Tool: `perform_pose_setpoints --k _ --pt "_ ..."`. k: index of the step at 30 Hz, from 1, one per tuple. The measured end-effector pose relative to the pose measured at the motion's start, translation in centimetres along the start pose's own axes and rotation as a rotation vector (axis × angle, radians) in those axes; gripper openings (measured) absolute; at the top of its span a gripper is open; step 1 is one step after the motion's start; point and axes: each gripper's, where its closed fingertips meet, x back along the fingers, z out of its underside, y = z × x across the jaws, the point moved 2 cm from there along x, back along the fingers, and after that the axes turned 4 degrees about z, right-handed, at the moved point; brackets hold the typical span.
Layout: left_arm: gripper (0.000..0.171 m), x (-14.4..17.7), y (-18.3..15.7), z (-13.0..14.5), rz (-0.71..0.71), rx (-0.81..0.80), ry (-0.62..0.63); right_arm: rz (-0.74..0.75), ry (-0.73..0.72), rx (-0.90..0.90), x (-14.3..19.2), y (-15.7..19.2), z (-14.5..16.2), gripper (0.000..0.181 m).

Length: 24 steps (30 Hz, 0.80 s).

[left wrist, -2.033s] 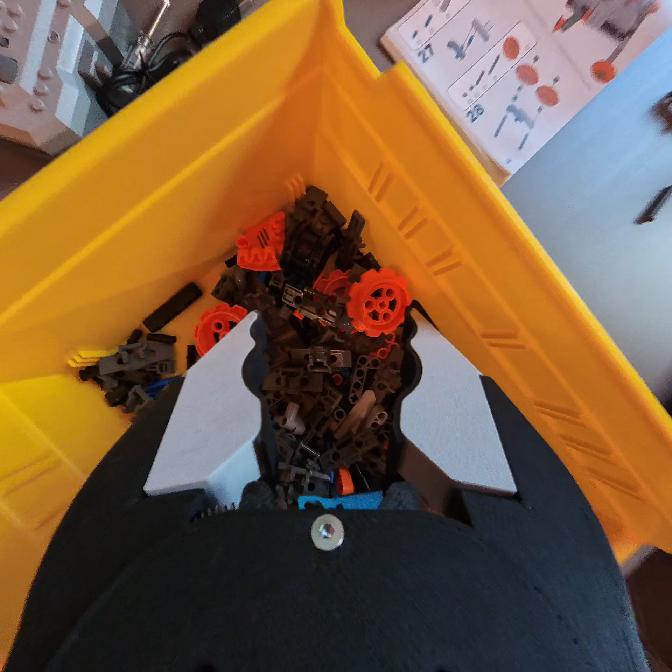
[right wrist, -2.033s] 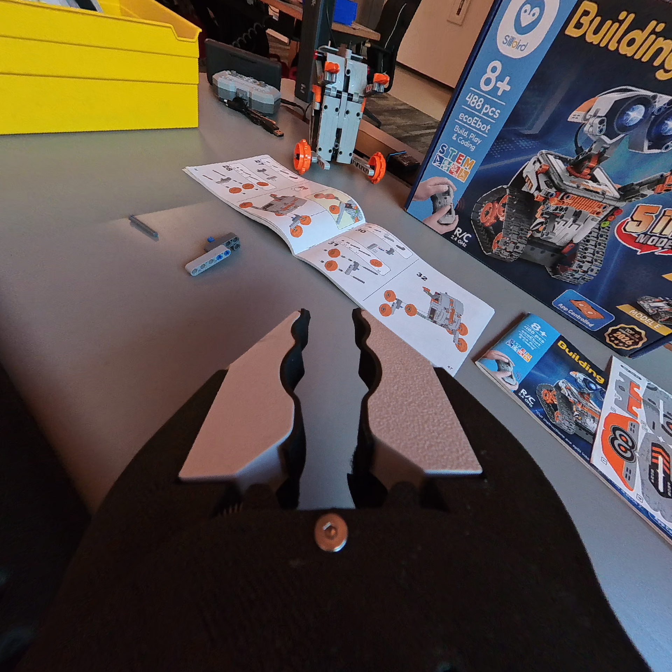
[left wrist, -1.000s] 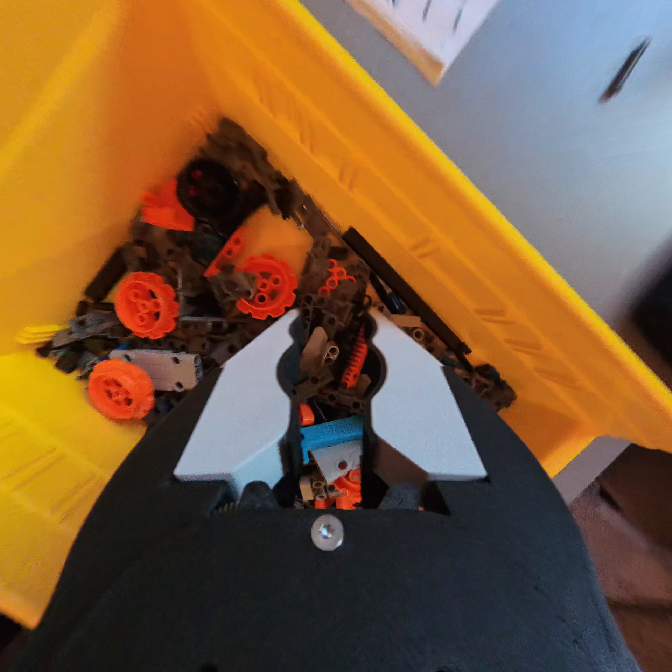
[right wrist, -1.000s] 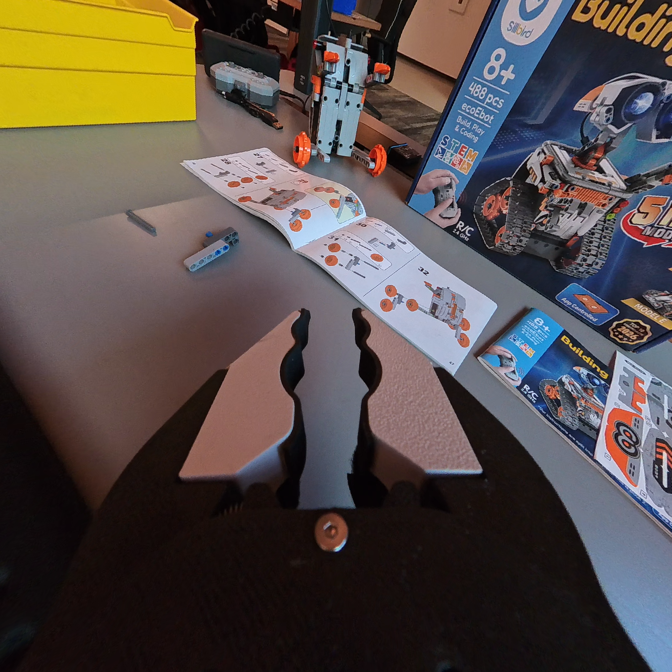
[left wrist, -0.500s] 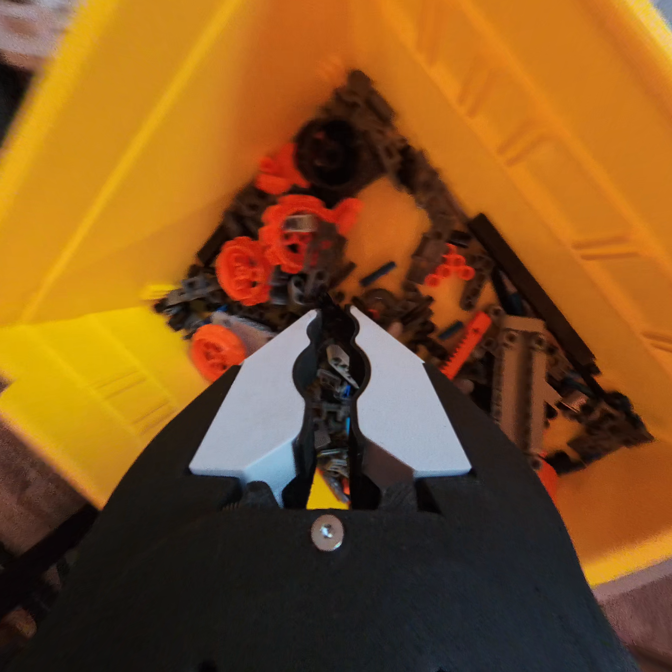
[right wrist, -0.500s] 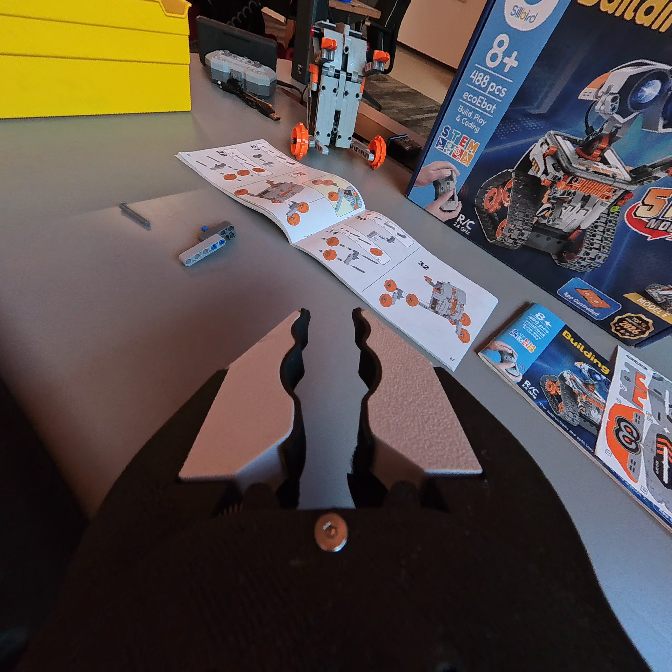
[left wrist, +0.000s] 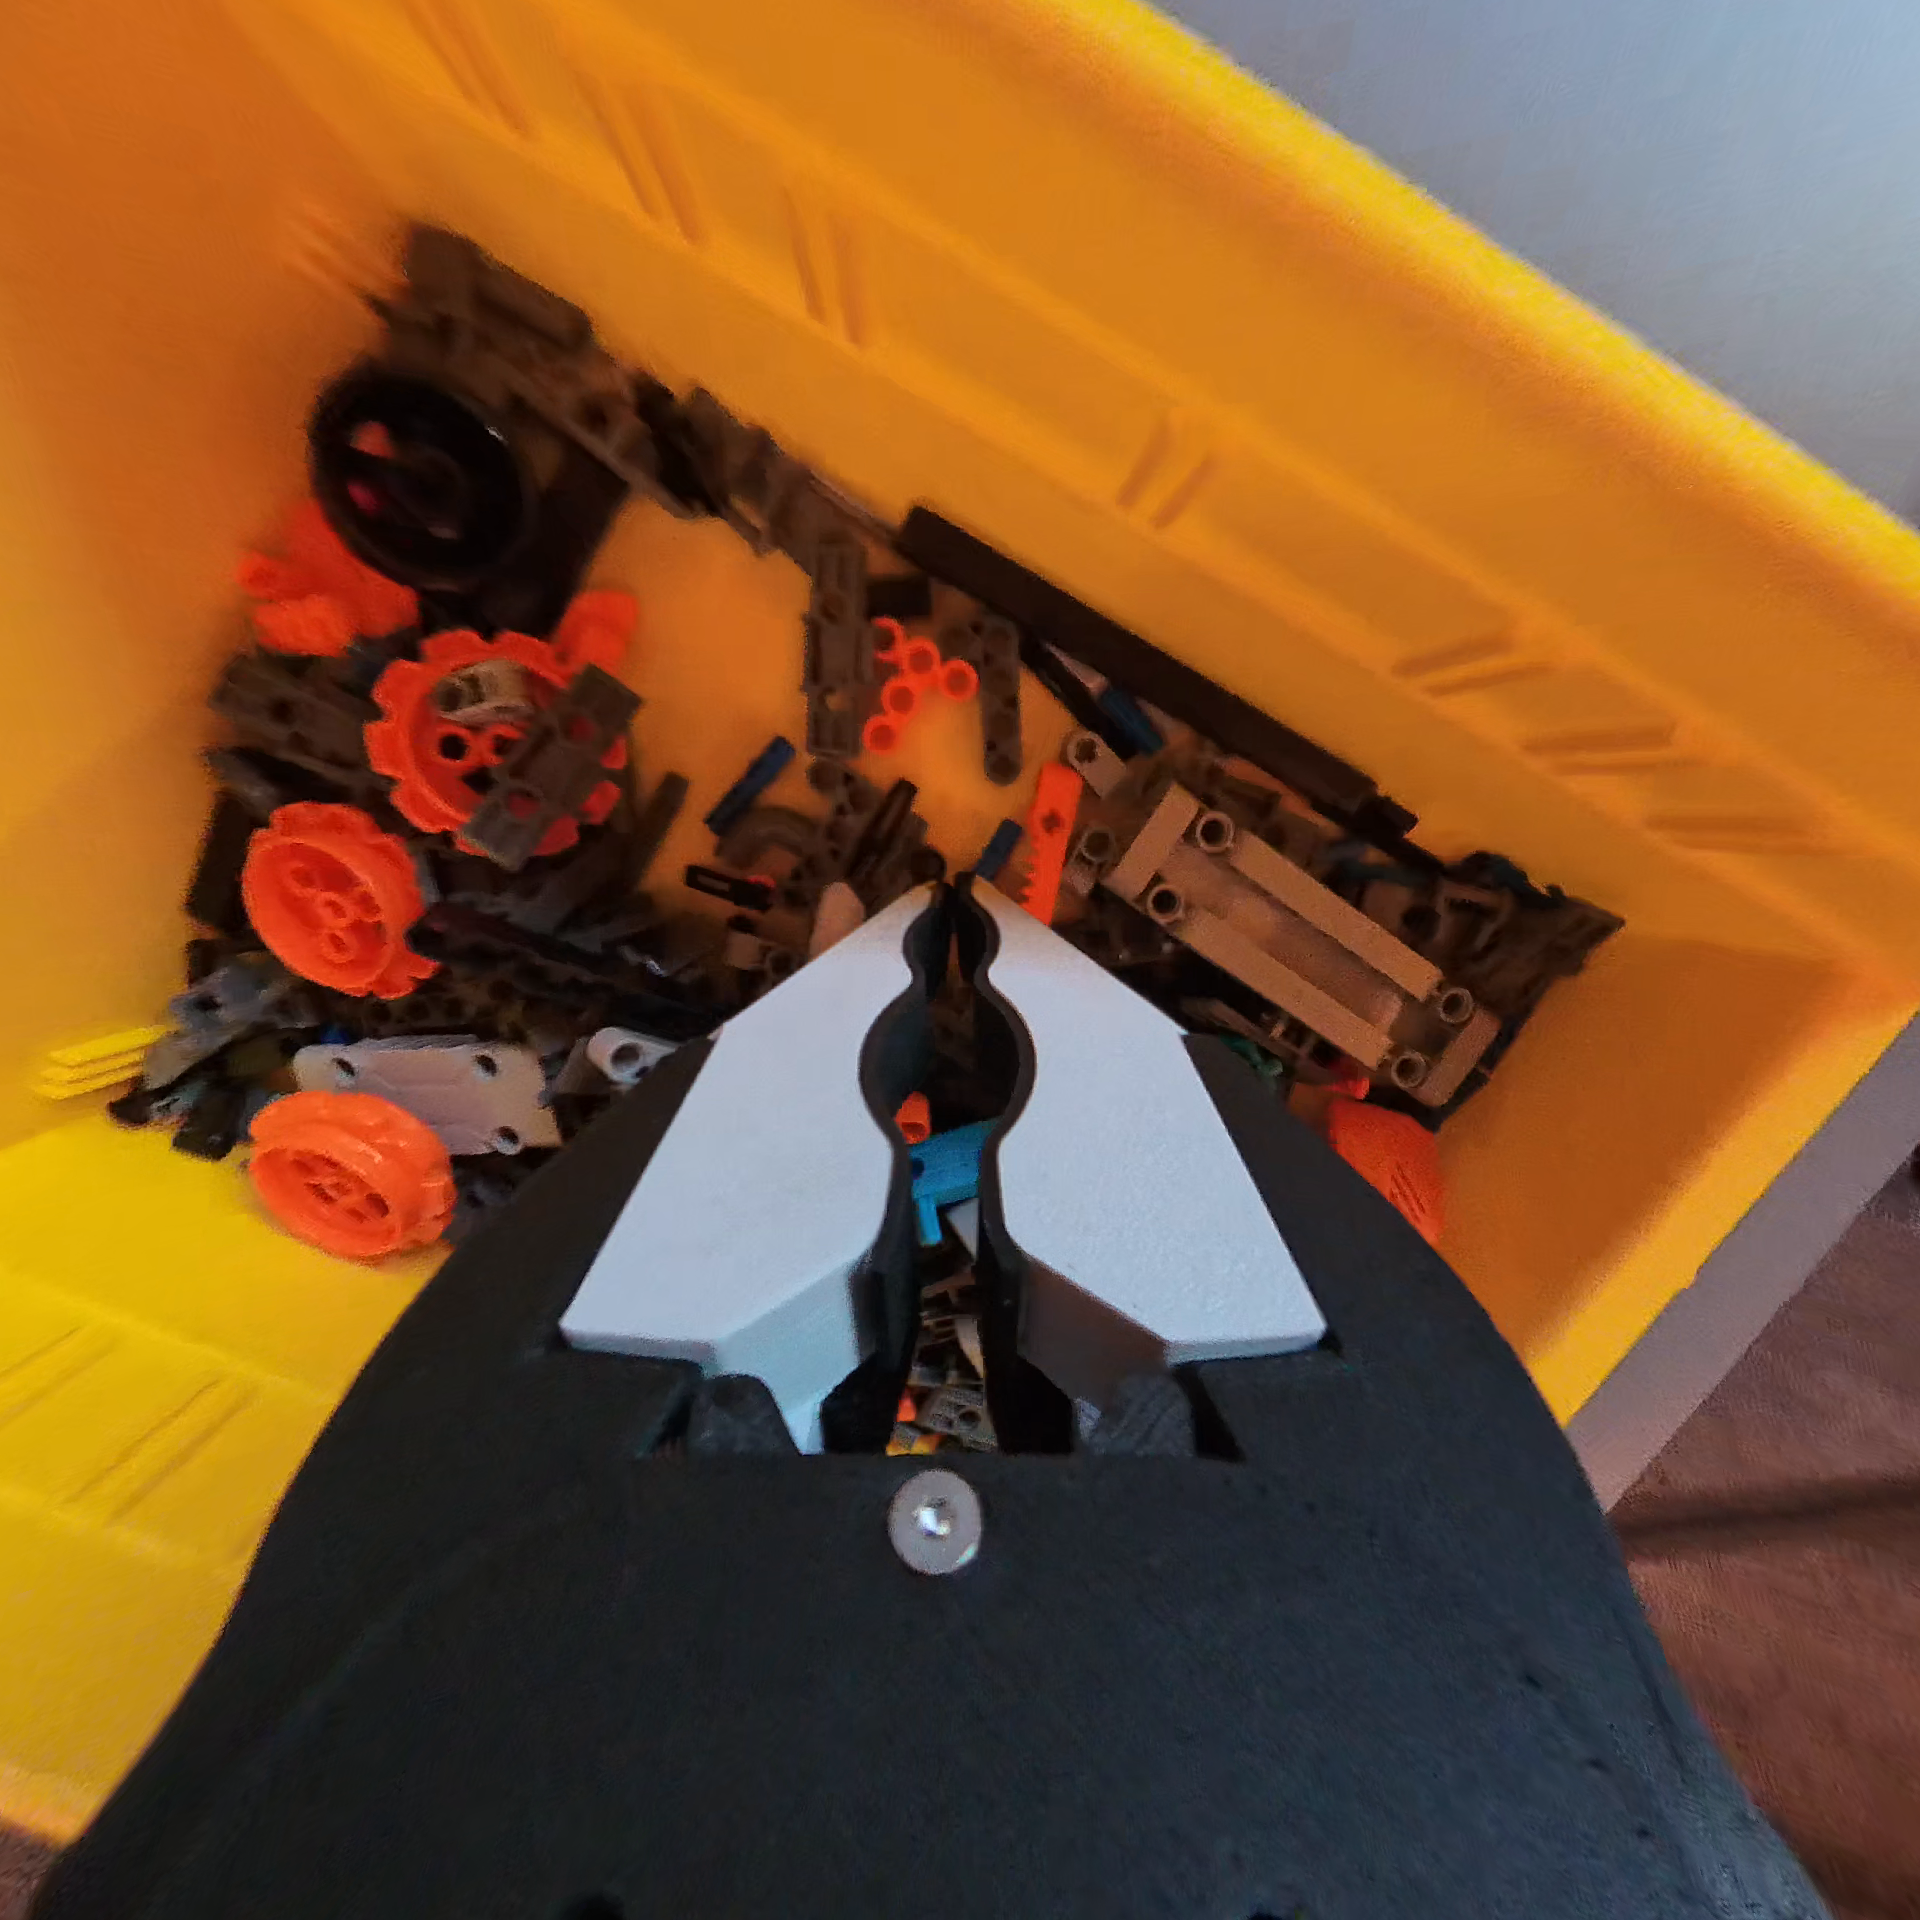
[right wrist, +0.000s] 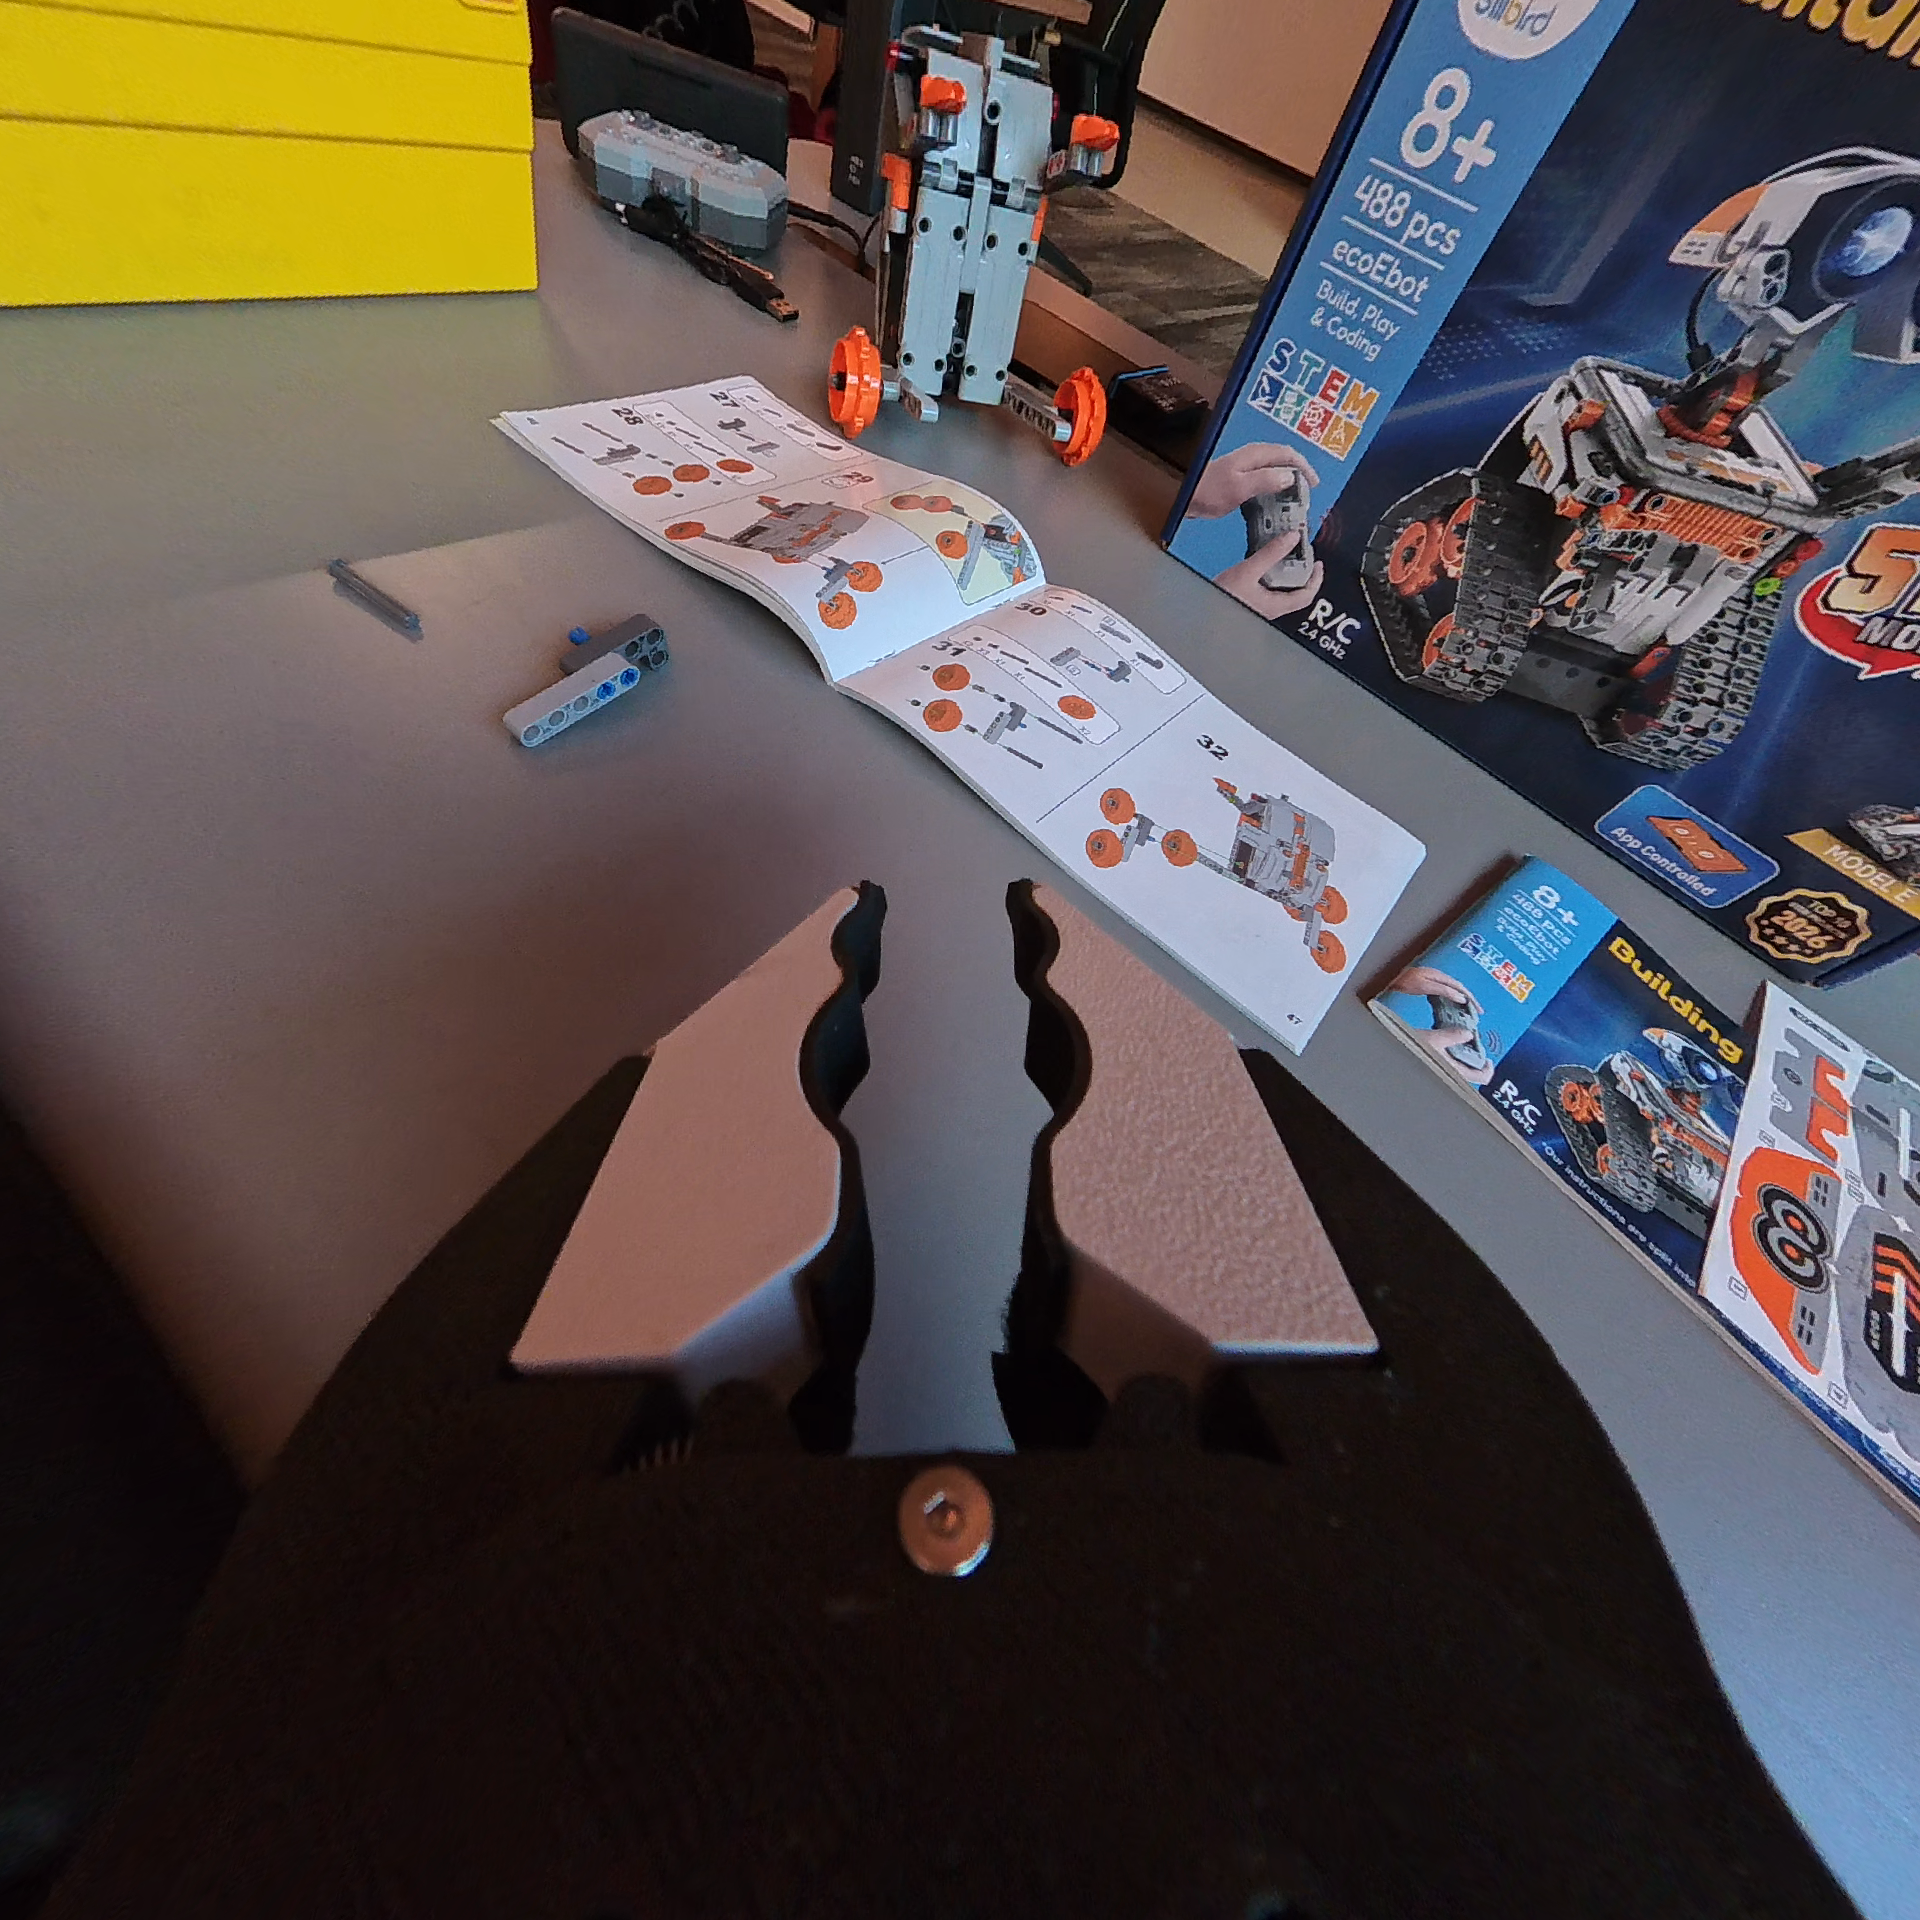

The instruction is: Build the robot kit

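The left gripper (left wrist: pixel 954 883) hangs inside the yellow bin (left wrist: pixel 1299 343), fingers closed at the tips on nothing visible, just above the loose bricks (left wrist: pixel 790 852); a grey beam (left wrist: pixel 1288 935) lies just right. The right gripper (right wrist: pixel 943 888) hovers over the table (right wrist: pixel 260 883), fingers apart and empty, booklet (right wrist: pixel 935 665) ahead.

L hand-held gripper (left wrist: pixel 957 891) tips pinched together; R hand-held gripper (right wrist: pixel 943 902) parted.
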Motion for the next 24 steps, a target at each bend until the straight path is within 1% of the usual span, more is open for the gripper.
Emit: perform_pose_setpoints --k 3,5,7,9,10,17,19,20,22,24 --pt "0.0 -0.8 1.1 0.7 -0.072 -0.068 0.086 0.007 -0.001 -0.004 0.0 -0.1 0.0 0.024" --pt "0.008 -0.7 2.0 0.1 -0.147 -0.12 0.074 0.008 -0.001 -0.012 0.0 -0.2 0.0 0.024" --pt "0.004 -0.9 2.1 0.2 -0.156 -0.168 0.116 0.008 0.002 -0.015 0.0 -0.2 0.1 0.024" --pt "0.005 -1.2 2.4 0.7 -0.161 -0.201 0.18 0.008 0.004 -0.013 0.0 -0.2 0.1 0.024" --pt "0.004 -1.3 2.5 0.7 -0.161 -0.205 0.191 0.008 0.004 -0.011 0.0 -0.2 0.1 0.024" --pt "0.004 -1.5 2.4 0.4 -0.051 -0.136 0.191 0.012 -0.012 -0.02 0.2 -0.4 -0.1 0.024" --pt "0.009 -1.6 2.7 0.1 -0.087 -0.162 0.197 0.011 -0.02 -0.025 0.3 -0.4 -0.2 0.024" --pt "0.007 -1.6 2.6 -0.1 -0.099 -0.184 0.19 0.009 -0.023 -0.027 0.3 -0.4 -0.3 0.024" --pt "0.007 -1.8 2.6 -0.5 -0.114 -0.204 0.175 0.002 -0.023 -0.031 0.3 -0.4 -0.3 0.024" --pt "0.01 -1.9 2.7 -0.9 -0.113 -0.2 0.15 -0.004 -0.02 -0.031 0.2 -0.3 -0.2 0.024"
